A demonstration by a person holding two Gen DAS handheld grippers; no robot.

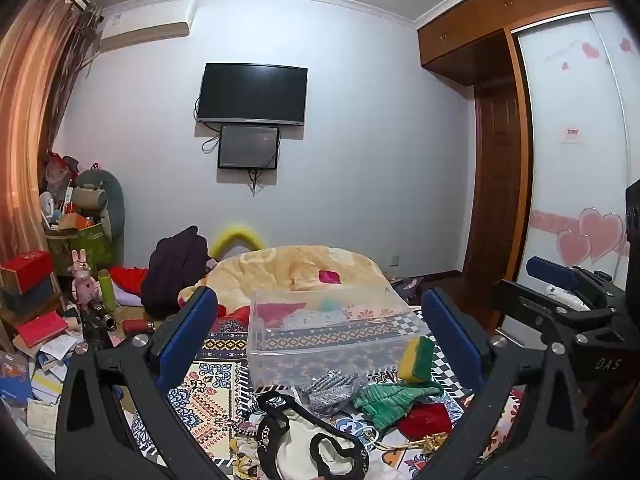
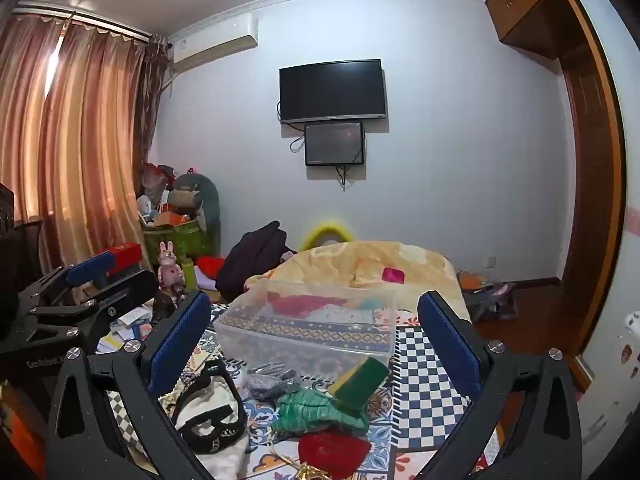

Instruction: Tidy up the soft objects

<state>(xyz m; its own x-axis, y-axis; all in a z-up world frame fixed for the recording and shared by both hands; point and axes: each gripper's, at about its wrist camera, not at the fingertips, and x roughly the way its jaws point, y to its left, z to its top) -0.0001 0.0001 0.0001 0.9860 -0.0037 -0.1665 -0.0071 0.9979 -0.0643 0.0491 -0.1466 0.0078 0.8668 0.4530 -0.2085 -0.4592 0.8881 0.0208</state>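
Note:
A clear plastic bin (image 1: 320,340) (image 2: 308,328) stands on the patterned bedspread with nothing clearly inside it. In front of it lie a yellow-green sponge (image 1: 418,359) (image 2: 360,384), a grey knitted piece (image 1: 332,390) (image 2: 268,380), a green cloth (image 1: 384,400) (image 2: 316,410), a red soft item (image 1: 424,420) (image 2: 332,452) and a white garment with black trim (image 1: 304,444) (image 2: 212,420). My left gripper (image 1: 320,344) is open and empty above these. My right gripper (image 2: 316,344) is open and empty too; it also shows at the right of the left wrist view (image 1: 568,300).
A beige blanket (image 1: 304,268) (image 2: 368,264) lies bunched behind the bin. A dark coat (image 1: 176,268) and cluttered boxes, books and toys (image 1: 60,280) fill the left. A wardrobe (image 1: 572,152) stands right. A TV (image 1: 252,94) hangs ahead.

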